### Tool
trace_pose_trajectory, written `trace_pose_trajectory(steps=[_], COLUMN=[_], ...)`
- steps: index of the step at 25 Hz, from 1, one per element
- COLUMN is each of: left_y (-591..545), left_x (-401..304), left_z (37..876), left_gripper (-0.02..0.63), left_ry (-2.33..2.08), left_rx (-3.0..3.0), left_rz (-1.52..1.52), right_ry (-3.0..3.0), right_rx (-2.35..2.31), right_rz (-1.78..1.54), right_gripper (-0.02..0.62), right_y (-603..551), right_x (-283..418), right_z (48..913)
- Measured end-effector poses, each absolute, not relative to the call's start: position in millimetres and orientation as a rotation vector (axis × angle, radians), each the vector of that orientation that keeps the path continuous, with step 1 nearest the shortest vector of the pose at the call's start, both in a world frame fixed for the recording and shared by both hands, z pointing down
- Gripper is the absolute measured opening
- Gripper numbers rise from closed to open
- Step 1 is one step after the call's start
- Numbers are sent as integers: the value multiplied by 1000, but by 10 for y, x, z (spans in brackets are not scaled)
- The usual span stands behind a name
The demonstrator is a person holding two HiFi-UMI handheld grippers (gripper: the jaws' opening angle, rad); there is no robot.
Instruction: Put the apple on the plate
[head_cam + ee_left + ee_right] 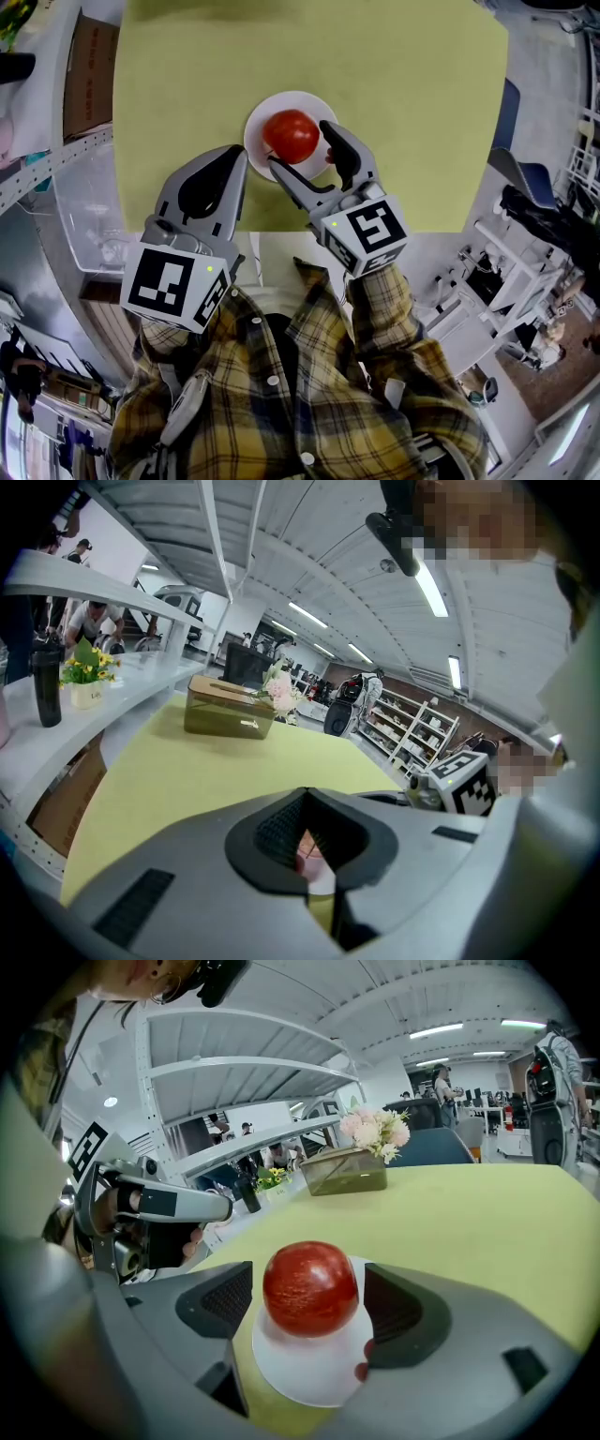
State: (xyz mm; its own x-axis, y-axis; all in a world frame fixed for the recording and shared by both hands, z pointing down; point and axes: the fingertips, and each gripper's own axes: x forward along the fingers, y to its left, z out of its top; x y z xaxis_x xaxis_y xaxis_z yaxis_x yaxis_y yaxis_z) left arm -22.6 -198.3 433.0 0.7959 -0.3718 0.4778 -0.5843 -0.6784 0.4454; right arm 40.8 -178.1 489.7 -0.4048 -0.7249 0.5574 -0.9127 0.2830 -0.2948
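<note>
Resting on plate (259, 116), head view: apple (292, 136) between spread jaws of right gripper (300, 145), left gripper (234, 159) just beside plate; left gripper view: jaws together, empty; right gripper view: gaps either side of apple, so best withdrawn straight back, unnudged.

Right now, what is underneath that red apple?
A white plate lies under the apple, on the yellow-green tabletop. The apple covers the plate's middle, so that part is hidden. The right gripper has its jaws apart, one on either side of the apple.
</note>
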Motion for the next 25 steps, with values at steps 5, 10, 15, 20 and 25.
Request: trace_pose_trajectory(steps=[5,10,15,20,25], left_y=[-1995,-2032,-2163,-2313,-2412], left_x=[-219,-184,-179,-207,-200], left_z=[4196,4014,3778,3432,2951], left_gripper=[6,6,6,6,6], left_ry=[-704,-702,-713,-732,-761], left_rx=[2411,2443,2495,2556,2629], left_rz=[453,430,396,349,282], right_ry=[-2234,-2254,-2290,-2312,-2347], right_rx=[1495,1517,1560,1596,1649], right_rz=[840,813,764,723,627], right_gripper=[349,349,348,347,315], right_y=[-1772,-1805,-1889,-1983,-1982], right_x=[402,412,410,388,439], right_z=[4811,4620,4382,4049,3558])
